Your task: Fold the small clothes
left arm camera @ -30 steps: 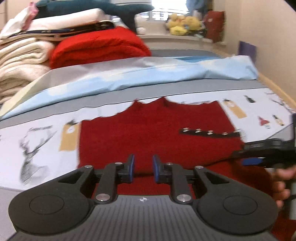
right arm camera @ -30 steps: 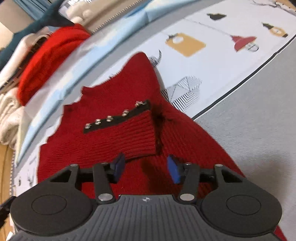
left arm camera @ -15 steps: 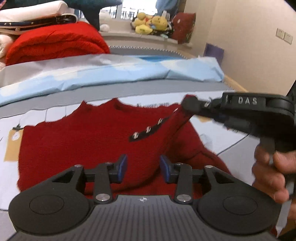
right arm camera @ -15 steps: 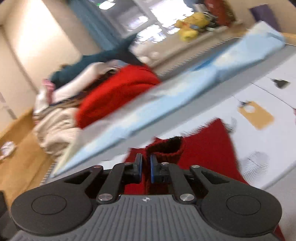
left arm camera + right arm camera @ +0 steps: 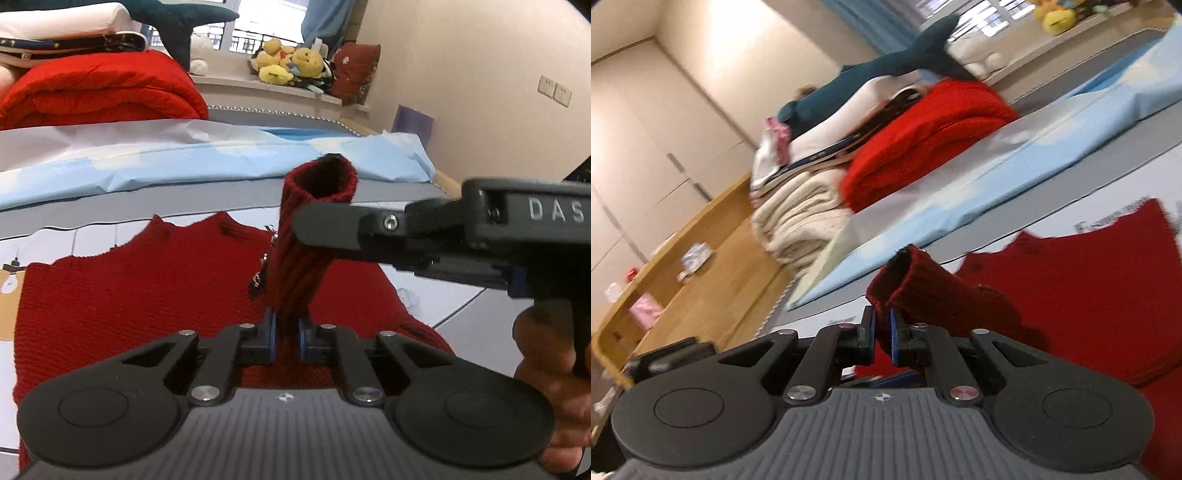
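Here your right gripper (image 5: pixel 882 332) clamps the sweater (image 5: pixel 129 295) sleeve (image 5: pixel 314 229); left gripper (image 5: pixel 285 336) narrow around it, printed sheet (image 5: pixel 92 236) beneath, blankets (image 5: pixel 99 92) upper left

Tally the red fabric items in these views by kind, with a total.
Dark red sweaters lying on the bed: 1, its sleeve lifted by the right tool and left tool, body flat.
Bright red folded blankets: 1.
Dark red cushions on the windowsill: 1.
Total: 3.
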`<state>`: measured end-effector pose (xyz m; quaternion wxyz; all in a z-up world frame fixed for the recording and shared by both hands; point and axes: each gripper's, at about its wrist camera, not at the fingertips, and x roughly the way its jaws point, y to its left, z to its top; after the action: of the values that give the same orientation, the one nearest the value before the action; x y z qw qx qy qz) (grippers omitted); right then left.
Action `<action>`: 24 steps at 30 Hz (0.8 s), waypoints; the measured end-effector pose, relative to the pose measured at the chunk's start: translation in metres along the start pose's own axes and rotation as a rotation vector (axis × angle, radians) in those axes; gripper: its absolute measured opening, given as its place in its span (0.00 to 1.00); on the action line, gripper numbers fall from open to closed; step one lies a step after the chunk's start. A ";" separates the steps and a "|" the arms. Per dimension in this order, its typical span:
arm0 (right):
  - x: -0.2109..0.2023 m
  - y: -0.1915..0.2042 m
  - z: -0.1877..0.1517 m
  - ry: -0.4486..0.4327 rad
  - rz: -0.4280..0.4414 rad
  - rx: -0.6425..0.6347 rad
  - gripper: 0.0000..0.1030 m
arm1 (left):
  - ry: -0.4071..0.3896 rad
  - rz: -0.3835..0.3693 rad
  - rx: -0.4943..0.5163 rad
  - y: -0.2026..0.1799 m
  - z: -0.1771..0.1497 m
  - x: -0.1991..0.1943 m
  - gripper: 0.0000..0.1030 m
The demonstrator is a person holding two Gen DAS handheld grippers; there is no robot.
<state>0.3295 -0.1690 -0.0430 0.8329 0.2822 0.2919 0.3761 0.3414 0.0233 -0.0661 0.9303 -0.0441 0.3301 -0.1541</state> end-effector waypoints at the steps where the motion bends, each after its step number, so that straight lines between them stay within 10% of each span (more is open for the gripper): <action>1: 0.003 0.002 0.001 0.003 0.006 -0.004 0.08 | 0.002 0.013 0.000 0.002 0.001 -0.001 0.09; 6: 0.011 0.007 0.007 -0.019 -0.046 -0.005 0.13 | -0.003 0.128 -0.055 0.038 0.013 -0.021 0.09; 10: 0.029 0.017 0.004 -0.004 -0.212 -0.111 0.28 | -0.035 0.369 -0.226 0.124 0.020 -0.060 0.09; 12: 0.044 0.019 -0.004 0.042 -0.295 -0.157 0.30 | -0.032 0.599 -0.328 0.177 0.017 -0.086 0.09; 15: 0.071 0.024 -0.019 0.133 -0.379 -0.248 0.30 | -0.032 1.300 -0.335 0.232 0.010 -0.129 0.09; 16: 0.082 0.027 -0.026 0.173 -0.391 -0.290 0.31 | -0.064 1.433 -0.342 0.242 0.010 -0.144 0.09; 24: 0.145 0.053 -0.086 0.411 -0.477 -0.612 0.48 | -0.112 1.028 -0.464 0.232 0.022 -0.139 0.13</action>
<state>0.3240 -0.0032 -0.1033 0.8662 -0.1337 0.3838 0.2907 0.3129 0.2868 -0.0077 0.8677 -0.0888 0.2844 0.3980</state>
